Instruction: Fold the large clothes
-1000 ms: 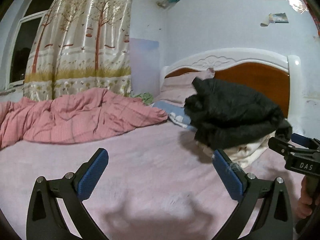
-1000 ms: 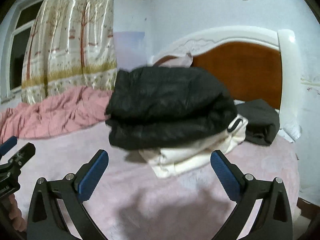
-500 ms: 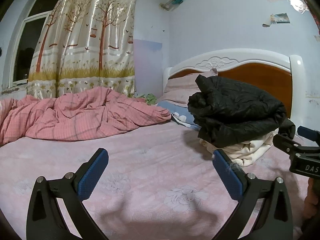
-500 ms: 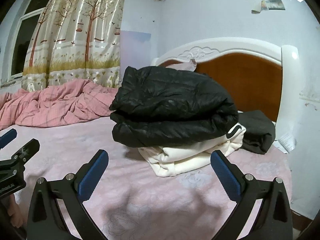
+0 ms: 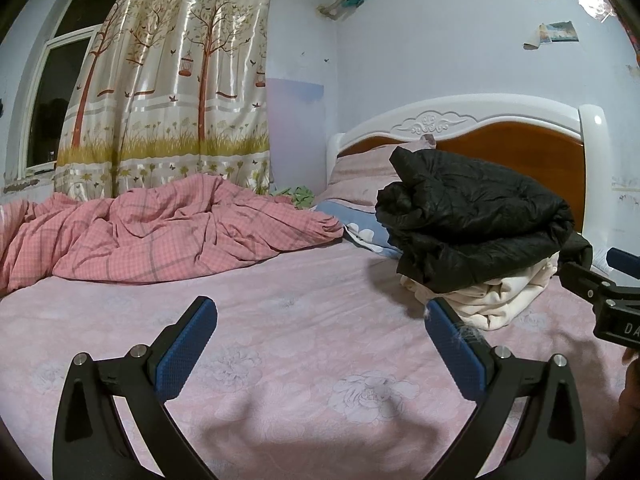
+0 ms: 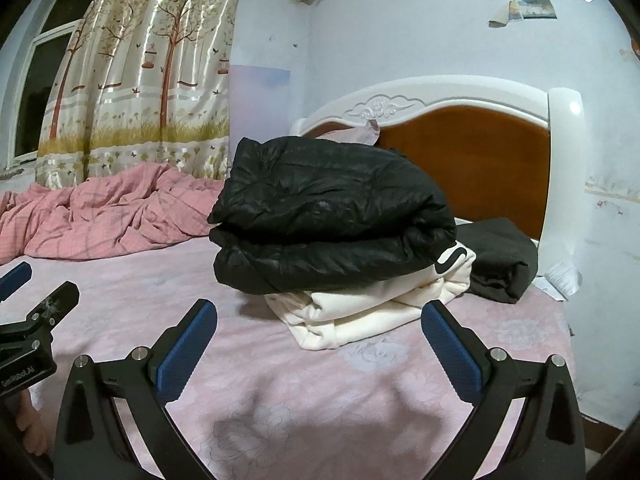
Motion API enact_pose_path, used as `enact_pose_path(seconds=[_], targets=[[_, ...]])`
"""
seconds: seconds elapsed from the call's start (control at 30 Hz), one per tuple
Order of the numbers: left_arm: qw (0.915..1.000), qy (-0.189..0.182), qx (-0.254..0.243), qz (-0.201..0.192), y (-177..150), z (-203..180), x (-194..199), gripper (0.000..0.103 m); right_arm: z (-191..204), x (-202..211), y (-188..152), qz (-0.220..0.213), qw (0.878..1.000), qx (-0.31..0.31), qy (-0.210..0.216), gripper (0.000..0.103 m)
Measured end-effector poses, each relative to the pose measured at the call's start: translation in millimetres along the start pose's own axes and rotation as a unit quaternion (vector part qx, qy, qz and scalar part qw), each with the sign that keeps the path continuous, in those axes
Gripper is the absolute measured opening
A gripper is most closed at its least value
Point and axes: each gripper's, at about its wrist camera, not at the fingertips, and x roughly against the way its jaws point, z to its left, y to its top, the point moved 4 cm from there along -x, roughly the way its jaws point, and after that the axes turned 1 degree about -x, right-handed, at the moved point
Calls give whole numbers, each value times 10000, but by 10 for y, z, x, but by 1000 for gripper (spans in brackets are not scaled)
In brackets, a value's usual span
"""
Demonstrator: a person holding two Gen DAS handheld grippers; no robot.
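Note:
A folded black puffer jacket (image 6: 328,216) (image 5: 476,216) lies on top of a folded cream garment (image 6: 376,304) (image 5: 500,296) near the headboard. Beside the stack, to its right, rests a folded dark garment (image 6: 500,260). My right gripper (image 6: 320,344) stands open over the pink bed sheet (image 6: 280,380), a short way in front of the stack, holding nothing. My left gripper (image 5: 320,344) is open too, above the sheet (image 5: 280,344), left of the stack. Each gripper shows at the edge of the other's view.
A crumpled pink checked quilt (image 5: 160,232) lies across the far left of the bed. Pillows (image 5: 360,184) lean on the white and wooden headboard (image 6: 480,148). A curtain (image 5: 168,92) and window stand behind. The bed's right edge runs by the wall.
Both grippers have drawn back and lifted a little from the stack, which now sits still and sharp. Both stay open and hold nothing.

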Motion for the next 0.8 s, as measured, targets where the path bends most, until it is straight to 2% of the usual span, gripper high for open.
enact_pose_path(seconds=[0.8], targets=[[10000, -16, -51, 21, -22, 40, 37, 103, 50, -55, -28, 119, 9998, 138, 2, 103]])
